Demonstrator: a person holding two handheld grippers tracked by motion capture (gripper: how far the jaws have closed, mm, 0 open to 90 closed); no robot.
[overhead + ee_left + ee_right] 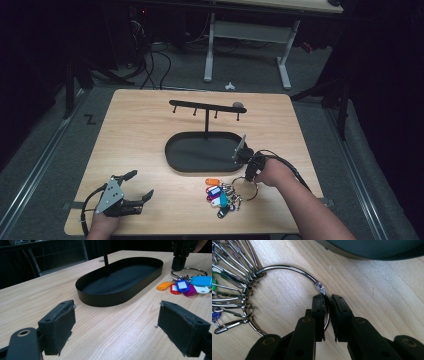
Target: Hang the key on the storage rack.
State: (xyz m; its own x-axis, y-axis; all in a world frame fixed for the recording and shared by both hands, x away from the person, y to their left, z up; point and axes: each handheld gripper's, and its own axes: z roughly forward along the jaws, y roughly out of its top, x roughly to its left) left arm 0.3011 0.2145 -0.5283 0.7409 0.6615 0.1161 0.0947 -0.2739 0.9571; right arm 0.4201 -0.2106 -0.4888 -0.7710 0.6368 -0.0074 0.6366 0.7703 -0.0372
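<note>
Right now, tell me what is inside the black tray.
The black tray holds only the foot of the stand's post, rising from its floor. The near wall hides a strip of floor in the left claw view; the high view shows that floor bare.

Keys in front of tray.

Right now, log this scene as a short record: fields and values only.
surface: wooden table
stand: black oval tray with post and hook bar, mid-table
key ring: large metal ring lying on the table beside the tray, colored tags bunched on it
right gripper: shut on the ring, pinching its wire near the clasp
left gripper: open, holding nothing, near the table's front left edge
hooks: nothing hanging that I can see
</note>
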